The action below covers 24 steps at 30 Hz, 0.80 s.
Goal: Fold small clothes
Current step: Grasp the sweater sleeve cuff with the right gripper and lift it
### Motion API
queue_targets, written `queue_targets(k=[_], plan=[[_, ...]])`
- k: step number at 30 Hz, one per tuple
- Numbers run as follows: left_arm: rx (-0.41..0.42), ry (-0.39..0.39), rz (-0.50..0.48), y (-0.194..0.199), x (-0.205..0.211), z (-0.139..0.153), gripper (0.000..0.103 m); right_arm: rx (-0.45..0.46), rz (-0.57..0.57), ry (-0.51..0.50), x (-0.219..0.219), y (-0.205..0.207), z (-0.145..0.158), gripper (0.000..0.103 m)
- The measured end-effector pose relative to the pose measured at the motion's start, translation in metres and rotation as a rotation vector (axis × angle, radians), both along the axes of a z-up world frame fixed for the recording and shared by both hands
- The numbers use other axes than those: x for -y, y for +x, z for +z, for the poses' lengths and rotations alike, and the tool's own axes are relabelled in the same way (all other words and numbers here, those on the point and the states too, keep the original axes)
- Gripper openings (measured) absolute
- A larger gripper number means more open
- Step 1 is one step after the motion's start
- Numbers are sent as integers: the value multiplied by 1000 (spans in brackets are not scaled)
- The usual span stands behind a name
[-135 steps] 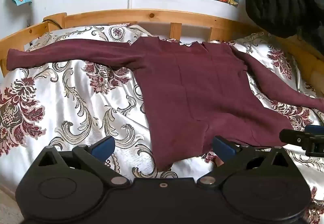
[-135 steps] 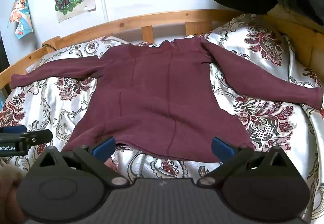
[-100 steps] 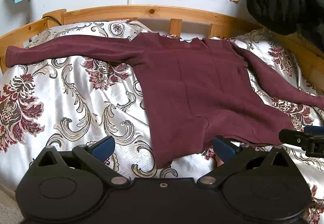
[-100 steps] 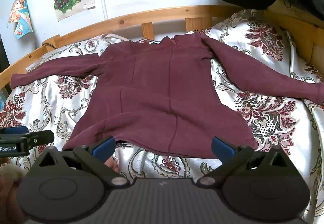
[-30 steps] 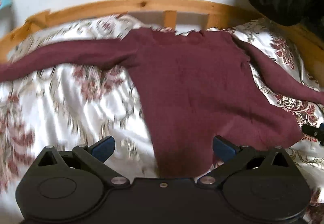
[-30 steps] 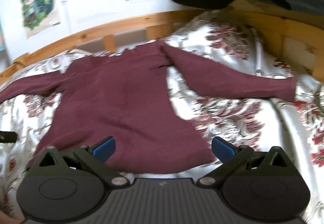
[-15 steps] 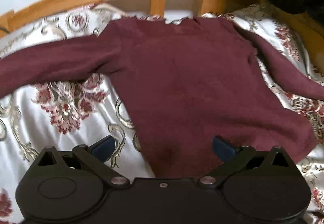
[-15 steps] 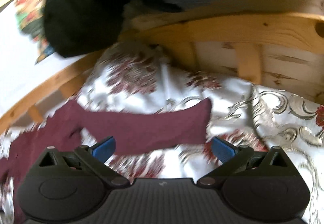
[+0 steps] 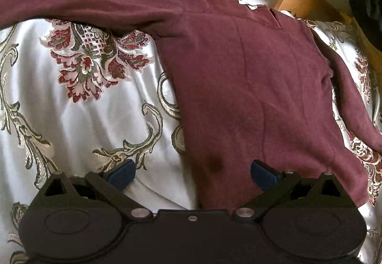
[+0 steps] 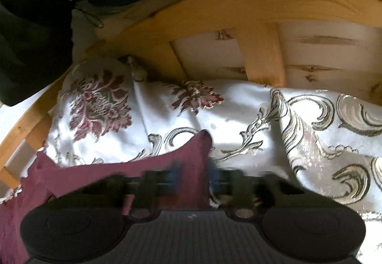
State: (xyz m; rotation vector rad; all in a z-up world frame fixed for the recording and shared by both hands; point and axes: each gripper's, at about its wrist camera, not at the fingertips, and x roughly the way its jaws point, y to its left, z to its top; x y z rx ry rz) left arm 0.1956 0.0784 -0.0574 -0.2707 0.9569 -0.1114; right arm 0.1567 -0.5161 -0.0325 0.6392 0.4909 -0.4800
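One maroon top is lying on the bed. The left hand-held gripper is gaping wide at its 6 o'clock hem; the right hand-held gripper is pinching one sleeve cuff, having just closed.

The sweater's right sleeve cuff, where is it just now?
In the right wrist view the cuff lies on the floral bedspread, pinched between the right gripper jaws, below the wooden bed rail.

The left tongs point down, with the jaws wide apart. The right tongs are blurred; their jaws have just been closing on a sleeve.
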Motion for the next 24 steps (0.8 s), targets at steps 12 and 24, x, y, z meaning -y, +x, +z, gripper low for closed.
queue_targets(k=[12, 24], plan=[[35, -67, 26, -2, -18, 11, 102, 316, 379, -345, -135, -31, 142, 6], [135, -121, 139, -31, -54, 44, 102, 359, 1068, -412, -328, -3, 155, 6]])
